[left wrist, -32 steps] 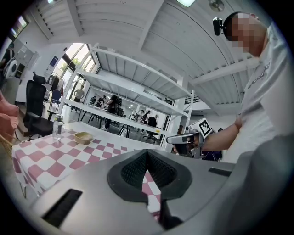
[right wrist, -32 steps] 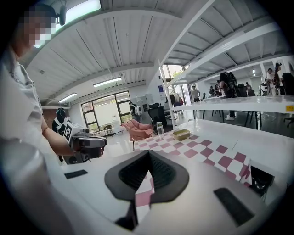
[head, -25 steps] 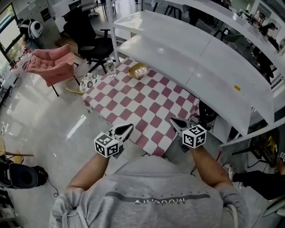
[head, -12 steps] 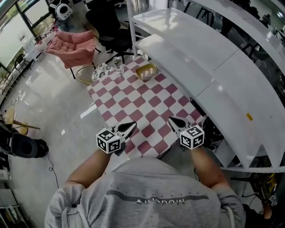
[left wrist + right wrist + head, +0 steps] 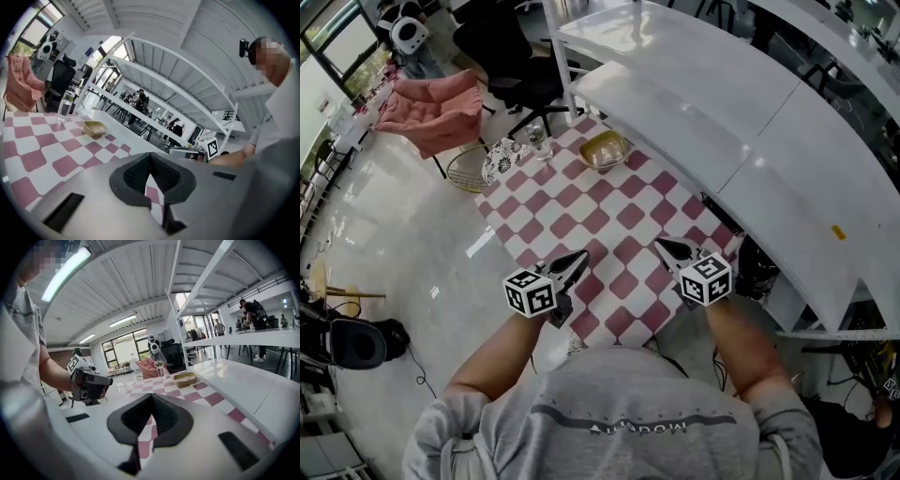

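Left gripper: the grey two-jaw left gripper [image 5: 577, 257] sits at lower centre-left of the head view. Its own view shows the two black ribbed pads [image 5: 136, 174] pressed together at the tips, with nothing between them.
Right gripper: the matching grey right gripper [image 5: 662, 247] sits at lower centre-right, level with the left one and well apart from it. Its two pads [image 5: 165, 416] also meet at the tips and hold nothing.
Marker cubes: two, one white cube with black square markers on each gripper, at [image 5: 531, 292] and [image 5: 706, 278].
Arms: two bare forearms run down to a grey shirt [image 5: 619, 412] at the bottom edge.
Table: one rectangular table [image 5: 609, 211] under a pink-and-white checked cloth fills the frame's centre. Both grippers hover over its near end, tips pointing toward the far end, and neither touches it.
Bowl: one shallow tan bowl [image 5: 605, 150] is on the table's far end, well apart from both grippers.
Clear container: one tall clear container [image 5: 536, 139] stands upright at the far left corner, near the bowl. Whether it is a glass or a bottle cannot be told.
Shelving: two long white shelf boards [image 5: 722, 112], one above the other, run diagonally across the upper right beside the table.
Seats: one pink armchair [image 5: 431, 108] and one black office chair [image 5: 511, 70] are on the pale glossy floor at upper left.
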